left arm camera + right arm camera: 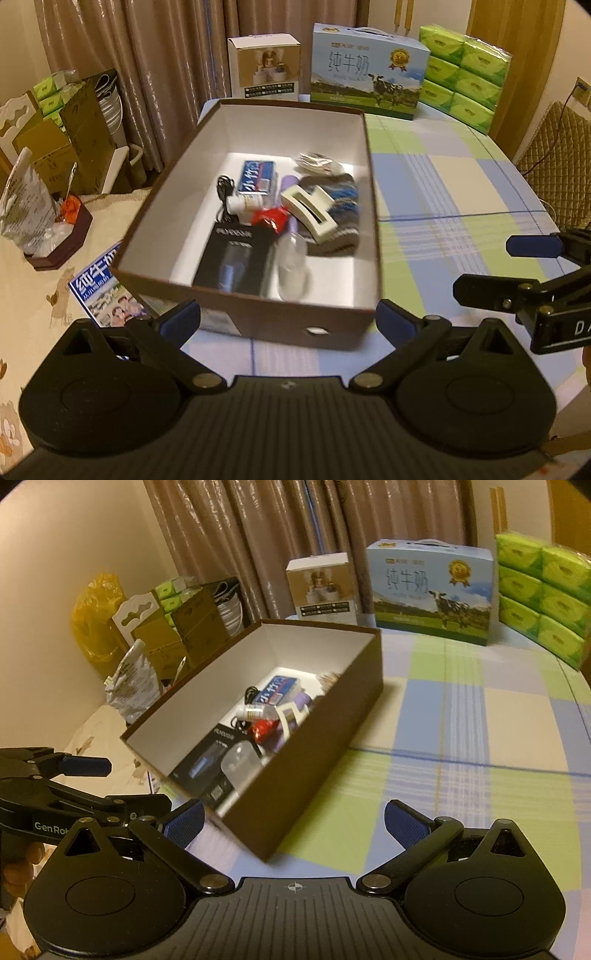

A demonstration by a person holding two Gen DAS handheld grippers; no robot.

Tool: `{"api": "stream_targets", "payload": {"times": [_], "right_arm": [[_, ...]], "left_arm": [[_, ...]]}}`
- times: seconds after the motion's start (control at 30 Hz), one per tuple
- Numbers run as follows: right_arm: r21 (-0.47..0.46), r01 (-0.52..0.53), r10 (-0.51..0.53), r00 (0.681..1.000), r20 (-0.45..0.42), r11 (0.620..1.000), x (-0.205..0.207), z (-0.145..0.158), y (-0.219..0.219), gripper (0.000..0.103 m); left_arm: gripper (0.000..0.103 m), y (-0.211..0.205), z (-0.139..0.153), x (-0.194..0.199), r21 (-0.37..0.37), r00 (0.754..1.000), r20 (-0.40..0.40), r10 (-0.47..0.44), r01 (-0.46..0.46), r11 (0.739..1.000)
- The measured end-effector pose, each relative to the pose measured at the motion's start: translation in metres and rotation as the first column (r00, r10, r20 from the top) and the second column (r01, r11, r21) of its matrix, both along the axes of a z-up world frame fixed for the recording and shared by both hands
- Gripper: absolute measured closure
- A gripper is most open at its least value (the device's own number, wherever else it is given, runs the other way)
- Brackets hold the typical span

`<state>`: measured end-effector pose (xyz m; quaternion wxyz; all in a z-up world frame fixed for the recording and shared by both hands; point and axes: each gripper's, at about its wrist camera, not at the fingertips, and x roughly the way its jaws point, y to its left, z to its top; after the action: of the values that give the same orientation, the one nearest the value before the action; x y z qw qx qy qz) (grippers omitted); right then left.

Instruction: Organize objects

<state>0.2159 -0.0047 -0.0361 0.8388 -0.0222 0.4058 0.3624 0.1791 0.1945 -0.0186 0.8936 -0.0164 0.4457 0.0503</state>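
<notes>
A brown box (258, 321) (332, 716) with a white inside stands open on the checked tablecloth (443, 192). Inside lie a black carton (236, 258), a clear bottle (291, 266), a white hair claw (310, 212), a striped knitted piece (340, 206), a blue packet (256, 177), a red item (271, 218), a small white bottle (245, 202) and a black cable (224, 188). My left gripper (286, 317) (118, 784) is open and empty just before the box's near wall. My right gripper (293, 819) (506, 267) is open and empty off the box's right side.
A milk carton (365, 70), a white product box (264, 66) and green tissue packs (465, 74) line the table's far edge. Left of the box lie a blue leaflet (103, 291) and a dark tray (62, 236) with a bag. A quilted chair (554, 155) stands on the right.
</notes>
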Motion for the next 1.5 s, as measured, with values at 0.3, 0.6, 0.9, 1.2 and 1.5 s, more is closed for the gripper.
{"api": "stream_targets", "payload": {"times": [0.3,0.6,0.9,1.2,1.5], "right_arm": [[-0.010,0.045,-0.046,0.999,-0.012,0.999,-0.023,0.000,-0.063,0.002],[-0.021,0.116,-0.116,0.993,0.001,0.993,-0.044,0.006,-0.132,0.002],[-0.056,0.190,-0.190,0.982,-0.006,0.980,-0.064,0.007,-0.190,0.002],[-0.048,0.187,-0.188,0.982,-0.011,0.981,-0.082,0.010,-0.224,0.002],[-0.058,0.176,-0.177,0.984,-0.008,0.983,-0.089,0.009,-0.239,0.002]], "left_arm": [[0.001,-0.055,-0.001,-0.030,-0.002,1.000,0.020,-0.005,0.005,1.000],[0.001,-0.107,0.003,-0.056,-0.010,0.999,0.049,0.018,-0.018,1.000],[0.001,-0.154,0.003,-0.080,-0.008,0.998,0.047,0.042,-0.041,0.999],[0.001,-0.192,0.001,-0.103,-0.024,0.998,0.052,0.031,-0.029,0.999],[0.001,-0.211,0.001,-0.116,-0.027,0.998,0.061,0.029,-0.027,0.999]]}}
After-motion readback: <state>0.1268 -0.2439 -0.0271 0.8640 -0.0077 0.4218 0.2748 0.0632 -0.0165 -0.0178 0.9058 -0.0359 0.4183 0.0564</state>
